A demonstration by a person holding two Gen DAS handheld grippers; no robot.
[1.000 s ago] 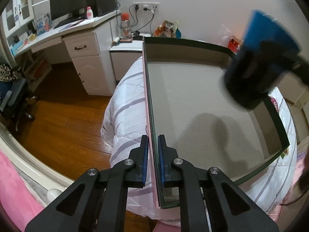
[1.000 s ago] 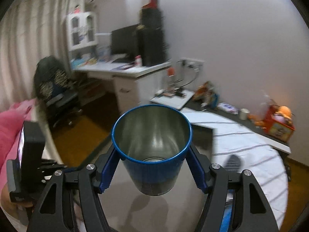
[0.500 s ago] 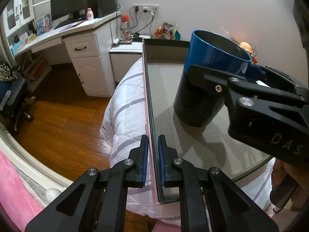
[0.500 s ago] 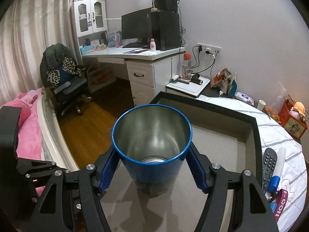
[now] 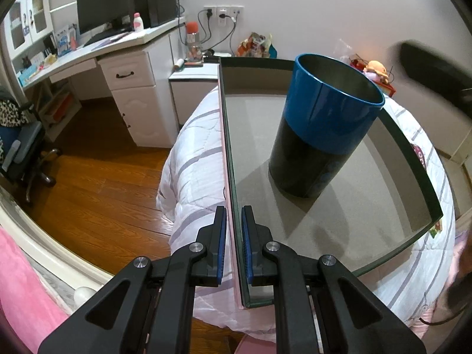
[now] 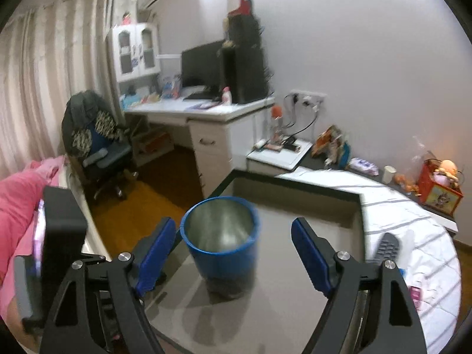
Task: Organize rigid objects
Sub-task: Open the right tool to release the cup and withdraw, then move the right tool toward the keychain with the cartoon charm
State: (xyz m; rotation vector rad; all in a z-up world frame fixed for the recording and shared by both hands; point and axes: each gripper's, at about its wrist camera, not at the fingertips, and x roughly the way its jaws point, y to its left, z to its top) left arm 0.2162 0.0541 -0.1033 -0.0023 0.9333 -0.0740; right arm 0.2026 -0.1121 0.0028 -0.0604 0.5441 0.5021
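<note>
A blue-and-black metal cup (image 5: 321, 129) stands upright on the grey floor of a shallow box (image 5: 295, 236) that lies on the bed. My left gripper (image 5: 234, 236) is shut on the box's left side wall (image 5: 228, 147), pink outside and dark green on the rim. In the right wrist view the cup (image 6: 221, 253) sits just ahead of my right gripper (image 6: 233, 224). That gripper's jaws are opening, and the blue pads (image 6: 156, 244) stand off both sides of the cup without touching it. A blurred part of the right gripper (image 5: 433, 70) shows at the upper right of the left wrist view.
A remote control (image 6: 386, 247) lies on the striped bedding (image 6: 413, 224) right of the box. Beyond are a nightstand (image 5: 191, 88), a white desk (image 5: 129, 67) with a monitor, an office chair (image 6: 100, 147) and wooden floor (image 5: 97, 177). Pink bedding (image 6: 17, 200) lies at the left.
The right gripper carried the cup down into the box, let go of it and drew back with its jaws spreading. The left gripper kept its hold on the box wall.
</note>
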